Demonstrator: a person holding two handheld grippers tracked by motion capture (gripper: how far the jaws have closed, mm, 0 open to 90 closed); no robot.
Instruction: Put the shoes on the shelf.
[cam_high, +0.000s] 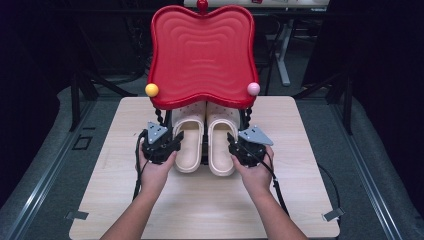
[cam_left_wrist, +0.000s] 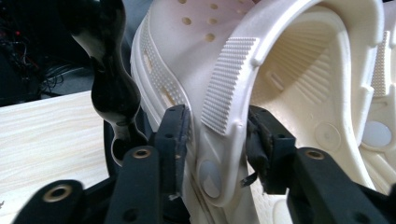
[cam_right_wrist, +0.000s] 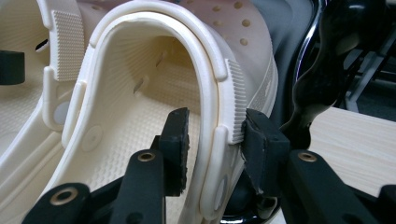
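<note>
Left gripper (cam_left_wrist: 215, 140) jaws straddle outer side wall of left cream foam clog (cam_high: 189, 142), pads about touching; right gripper (cam_right_wrist: 212, 140) likewise on right clog (cam_high: 221, 145). Clogs at frame centre on wooden table (cam_high: 300, 150), toes under red tray stand (cam_high: 202, 52). Judgement: light, soft, grippy; ribbed strap hinge wall good hold. Toes hidden by tray.

Light wood-grain surface (cam_high: 300, 150) with rounded corners, metal clips at its near edges. Grey floor (cam_high: 370, 165) around it, with metal rails running along both sides. Dark curtains at left and right. White desk leg (cam_high: 284, 55) and black stand legs behind. Room dim.
</note>
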